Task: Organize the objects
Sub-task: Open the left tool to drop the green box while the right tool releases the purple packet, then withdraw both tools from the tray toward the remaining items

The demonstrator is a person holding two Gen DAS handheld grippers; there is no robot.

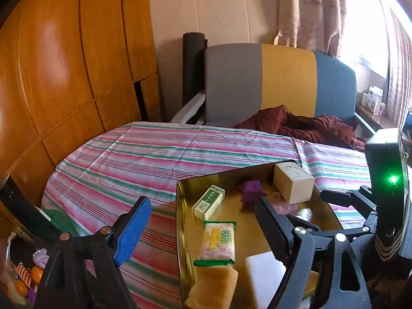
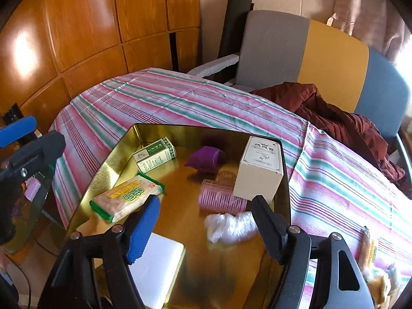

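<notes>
Left gripper (image 1: 203, 229): jaws wide apart, holding nothing, straddling the tray's left wall.
Right gripper (image 2: 206, 228): jaws wide apart, empty, above the tray's near half.
Gold tray (image 2: 108, 159): on the striped tablecloth (image 2: 180, 97); cloth lies bare from 9 to 1 o'clock beyond the rim.
Tray contents (counted): one green box (image 2: 154, 155) at 10 o'clock, one beige box (image 2: 260, 170) against the right wall, one snack packet (image 2: 126, 198), one purple pouch (image 2: 206, 158), one pink roller (image 2: 221, 198), one plastic wad (image 2: 229, 225), one white block (image 2: 157, 273).
Far edge: maroon cloth (image 2: 334, 113) at 2 o'clock.
</notes>
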